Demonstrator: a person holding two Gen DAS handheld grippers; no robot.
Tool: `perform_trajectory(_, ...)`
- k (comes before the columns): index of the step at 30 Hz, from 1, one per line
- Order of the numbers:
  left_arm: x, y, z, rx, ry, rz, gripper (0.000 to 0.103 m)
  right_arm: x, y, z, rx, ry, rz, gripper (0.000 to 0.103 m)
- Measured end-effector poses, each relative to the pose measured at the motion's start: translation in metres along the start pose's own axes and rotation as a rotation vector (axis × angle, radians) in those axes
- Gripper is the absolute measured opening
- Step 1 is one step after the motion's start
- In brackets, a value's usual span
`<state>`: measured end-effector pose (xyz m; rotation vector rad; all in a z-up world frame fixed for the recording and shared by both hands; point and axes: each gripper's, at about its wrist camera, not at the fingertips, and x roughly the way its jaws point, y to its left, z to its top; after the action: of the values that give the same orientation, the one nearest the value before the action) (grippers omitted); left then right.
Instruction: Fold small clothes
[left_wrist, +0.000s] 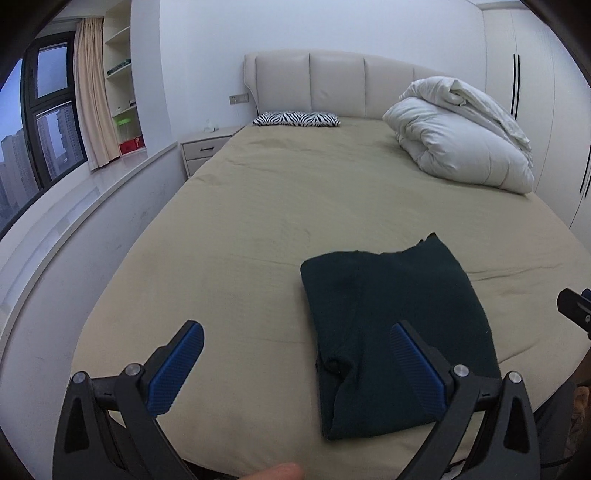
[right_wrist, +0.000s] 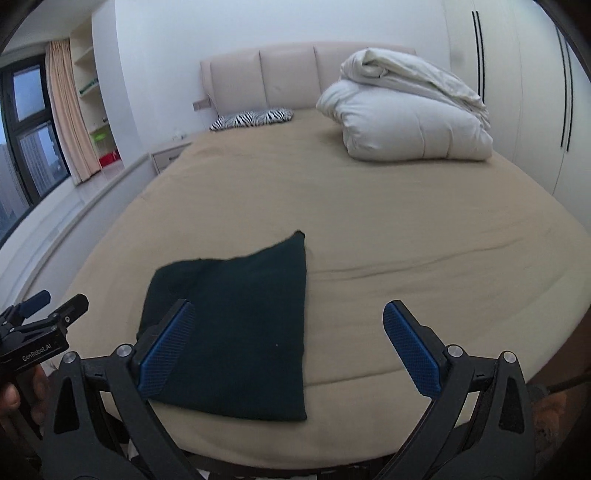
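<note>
A dark green garment (left_wrist: 399, 325) lies folded into a compact rectangle near the foot of the bed (left_wrist: 258, 229). It also shows in the right wrist view as the same dark garment (right_wrist: 240, 332). My left gripper (left_wrist: 297, 332) hovers above the bed's foot, open wide, with nothing between its blue pads (left_wrist: 177, 373); its right pad overlaps the garment's left part in the picture. My right gripper (right_wrist: 288, 314) is open too, empty, held above the garment's right edge. The left gripper (right_wrist: 40, 310) shows at the left edge of the right wrist view.
A folded white duvet (left_wrist: 465, 140) sits at the far right of the bed, with a zebra-print pillow (left_wrist: 297, 119) by the headboard. A nightstand (left_wrist: 205, 146) and window ledge (left_wrist: 81, 206) run along the left. White wardrobe doors (right_wrist: 517, 92) stand on the right.
</note>
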<state>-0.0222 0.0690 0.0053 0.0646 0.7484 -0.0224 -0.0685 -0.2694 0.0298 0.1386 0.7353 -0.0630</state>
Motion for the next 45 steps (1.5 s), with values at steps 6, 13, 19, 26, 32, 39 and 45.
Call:
perform_trajectory(6,0.011,-0.006,-0.013,-0.001,0.074,-0.004,0.103,0.019,0.016,-0.011,0.003,0.064,-0.022,0.103)
perform_trajectory(13,0.014,-0.004,-0.019,-0.019,0.105,-0.020,0.103,0.022,0.022,-0.010,-0.022,0.092,-0.040,0.103)
perform_trajectory(19,0.018,-0.004,-0.022,-0.025,0.122,-0.015,0.103,0.032,0.023,-0.012,-0.028,0.118,-0.037,0.103)
perform_trajectory(26,0.018,-0.004,-0.024,-0.025,0.127,-0.011,0.103,0.039,0.026,-0.015,-0.038,0.138,-0.029,0.103)
perform_trajectory(32,0.017,-0.004,-0.023,-0.021,0.130,-0.007,0.103,0.043,0.027,-0.015,-0.036,0.150,-0.026,0.103)
perform_trajectory(39,0.019,-0.003,-0.025,-0.019,0.135,-0.005,0.103,0.046,0.027,-0.014,-0.037,0.157,-0.022,0.103)
perform_trajectory(45,0.019,-0.002,-0.026,-0.021,0.138,-0.004,0.103,0.048,0.027,-0.014,-0.038,0.161,-0.022,0.103)
